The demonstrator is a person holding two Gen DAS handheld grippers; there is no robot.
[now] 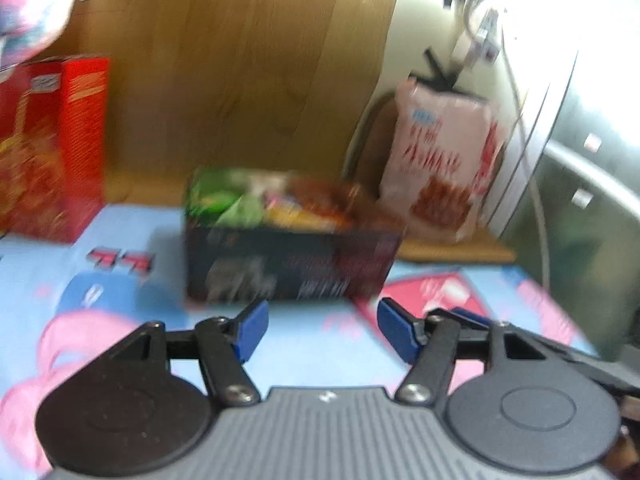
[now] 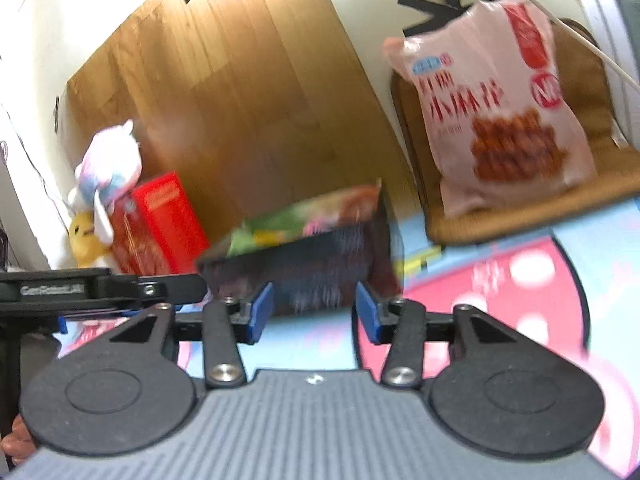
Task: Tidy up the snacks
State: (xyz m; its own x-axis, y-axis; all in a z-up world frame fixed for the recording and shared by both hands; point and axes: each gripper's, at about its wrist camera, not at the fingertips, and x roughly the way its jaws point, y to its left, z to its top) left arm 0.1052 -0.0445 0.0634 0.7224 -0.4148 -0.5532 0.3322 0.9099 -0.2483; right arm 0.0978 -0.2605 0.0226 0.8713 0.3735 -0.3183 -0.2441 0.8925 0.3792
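A dark open box (image 1: 288,264) stands on the blue cartoon mat, holding several snack packets in green, yellow and red (image 1: 272,200). It also shows in the right wrist view (image 2: 308,268), tilted by the camera angle. A pink snack bag (image 1: 440,168) leans upright behind and to the right of the box, on a brown mat; it shows in the right wrist view (image 2: 496,108) too. My left gripper (image 1: 322,328) is open and empty, just short of the box. My right gripper (image 2: 314,312) is open and empty, close to the box front.
A red carton (image 1: 52,148) stands at the left with a pastel plush toy (image 1: 36,4) on top; both show in the right wrist view (image 2: 156,228), (image 2: 110,164). A wooden panel (image 1: 240,72) stands behind. A metal appliance (image 1: 592,184) stands at the right. The left gripper's body (image 2: 80,290) shows at left.
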